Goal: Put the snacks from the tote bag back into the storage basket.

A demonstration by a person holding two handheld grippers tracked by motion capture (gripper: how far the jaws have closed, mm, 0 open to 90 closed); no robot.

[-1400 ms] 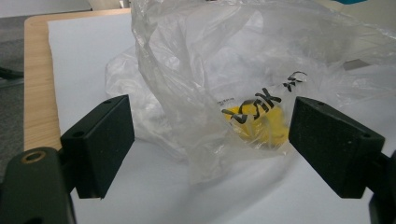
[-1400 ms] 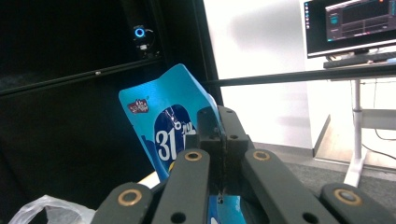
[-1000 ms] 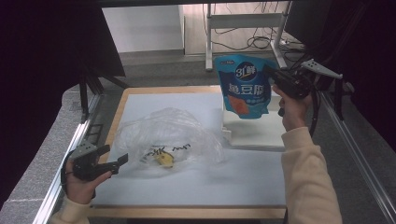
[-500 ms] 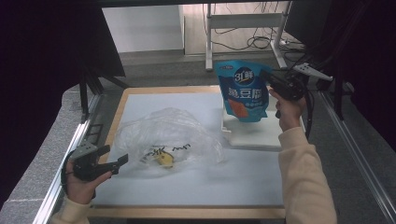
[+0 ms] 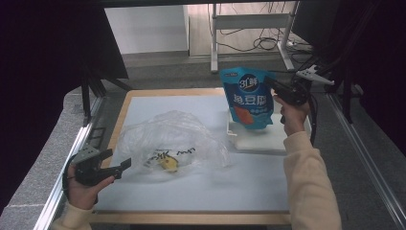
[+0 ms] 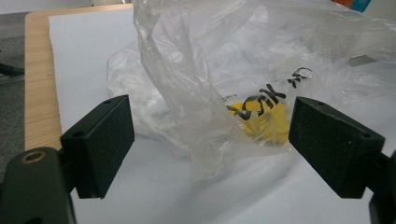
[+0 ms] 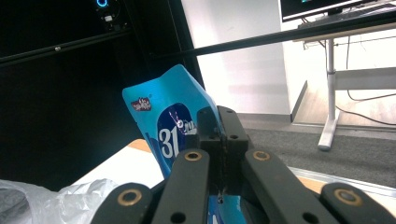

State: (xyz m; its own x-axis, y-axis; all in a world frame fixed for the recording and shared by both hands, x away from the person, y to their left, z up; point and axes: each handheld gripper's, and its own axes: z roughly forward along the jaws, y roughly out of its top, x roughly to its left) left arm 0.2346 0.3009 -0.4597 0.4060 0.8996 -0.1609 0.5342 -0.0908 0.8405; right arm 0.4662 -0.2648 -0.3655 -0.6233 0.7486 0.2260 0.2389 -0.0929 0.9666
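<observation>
A big white mat (image 5: 191,191) covers the wooden table (image 5: 119,115), and a crumpled clear plastic bag (image 5: 172,143) with something small and yellow (image 5: 167,164) inside lies in the middle of it. At the far right side the right gripper (image 5: 274,91) has its jaws squeezed tight on the edge of a blue snack pouch (image 5: 248,98), holding it upright in the air just above a flat white board (image 5: 261,139). Near the front left corner the left gripper (image 5: 115,163) sits just beside the plastic bag with its jaws wide apart, and a fold of the bag lies between them.
</observation>
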